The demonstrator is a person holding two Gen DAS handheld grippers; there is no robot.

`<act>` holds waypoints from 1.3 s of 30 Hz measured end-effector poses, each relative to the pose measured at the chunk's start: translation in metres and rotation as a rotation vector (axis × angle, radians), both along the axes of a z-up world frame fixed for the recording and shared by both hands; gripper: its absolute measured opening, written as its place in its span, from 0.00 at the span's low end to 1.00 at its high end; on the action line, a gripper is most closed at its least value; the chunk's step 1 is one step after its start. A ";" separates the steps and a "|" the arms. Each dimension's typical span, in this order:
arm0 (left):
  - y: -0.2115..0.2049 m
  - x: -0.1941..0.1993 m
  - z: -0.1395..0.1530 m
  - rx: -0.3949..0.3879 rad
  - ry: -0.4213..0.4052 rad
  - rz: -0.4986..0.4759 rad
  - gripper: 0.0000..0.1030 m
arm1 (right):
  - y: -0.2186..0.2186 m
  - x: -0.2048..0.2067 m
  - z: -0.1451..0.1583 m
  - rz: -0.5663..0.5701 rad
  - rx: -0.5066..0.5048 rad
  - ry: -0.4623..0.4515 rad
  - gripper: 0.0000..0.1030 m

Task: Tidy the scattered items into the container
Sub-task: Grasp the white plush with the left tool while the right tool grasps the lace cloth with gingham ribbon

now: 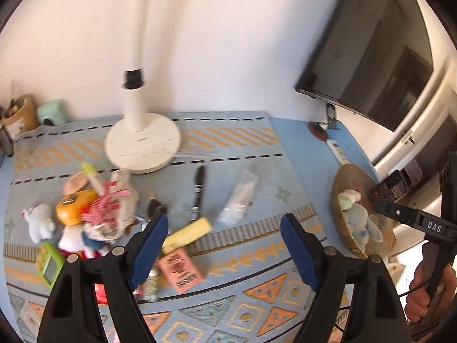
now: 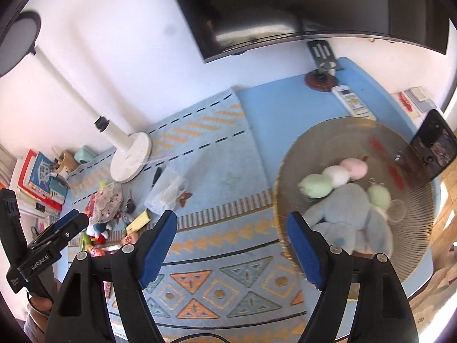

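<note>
The left tool (image 1: 224, 224) hangs wide open over the patterned mat (image 1: 228, 148), nothing between its blue pads. Right under its gap lies a pale yellow bar (image 1: 187, 234), and just this side of that a pink card (image 1: 180, 270). Beyond the bar, a black marker (image 1: 198, 193) points away from the tool, with a clear plastic bag (image 1: 238, 200) beside it. Off by the left finger sits the main heap: a red-and-white checked bundle (image 1: 110, 205), an orange-yellow round item (image 1: 74, 207), a small white plush (image 1: 40, 223) and a green handheld toy (image 1: 48, 265).

Over on the right, the right tool (image 2: 231, 223) is spread wide too, empty-handed, one finger over the mat and the other overlapping the near rim of the woven basket (image 2: 314, 134). Inside the basket there is a grey-blue plush (image 2: 345, 214) with pastel green, white and pink balls (image 2: 332, 178) resting against it. In the left wrist view the same basket sits well to the right of the left tool, at the edge of the surface.

The blue surface (image 2: 274, 105) carries the mat, a white fan stand (image 1: 142, 145) on its round base, a white remote (image 2: 354, 101) and a phone (image 2: 435, 143) propped behind the basket. A dark television (image 2: 285, 8) hangs on the white wall. Books (image 2: 37, 177) are stacked at far left.
</note>
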State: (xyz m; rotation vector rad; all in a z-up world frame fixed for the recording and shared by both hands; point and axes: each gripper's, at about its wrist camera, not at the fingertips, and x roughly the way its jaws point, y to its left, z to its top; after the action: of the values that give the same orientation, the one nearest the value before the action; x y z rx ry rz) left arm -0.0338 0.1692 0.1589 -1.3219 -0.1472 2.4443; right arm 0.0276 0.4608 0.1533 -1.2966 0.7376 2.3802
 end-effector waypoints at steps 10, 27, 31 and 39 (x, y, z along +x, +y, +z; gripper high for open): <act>-0.220 0.000 -0.032 -0.031 -0.108 0.336 0.77 | -0.133 -0.114 -0.012 0.309 -0.135 -0.027 0.77; -0.248 -0.060 -0.098 0.191 -0.234 0.269 0.77 | -0.191 -0.240 -0.080 0.263 -0.266 -0.270 0.77; -0.250 -0.069 -0.120 0.230 -0.262 0.334 0.77 | -0.190 -0.254 -0.095 0.232 -0.285 -0.296 0.77; -0.227 -0.087 -0.143 0.202 -0.276 0.356 0.77 | -0.202 -0.270 -0.120 0.248 -0.273 -0.347 0.76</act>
State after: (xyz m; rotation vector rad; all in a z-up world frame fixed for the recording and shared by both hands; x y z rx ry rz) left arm -0.1207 -0.0582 0.0162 -1.6475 -0.7369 2.4228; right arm -0.2428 0.2590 0.0330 -1.9552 0.8559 2.1932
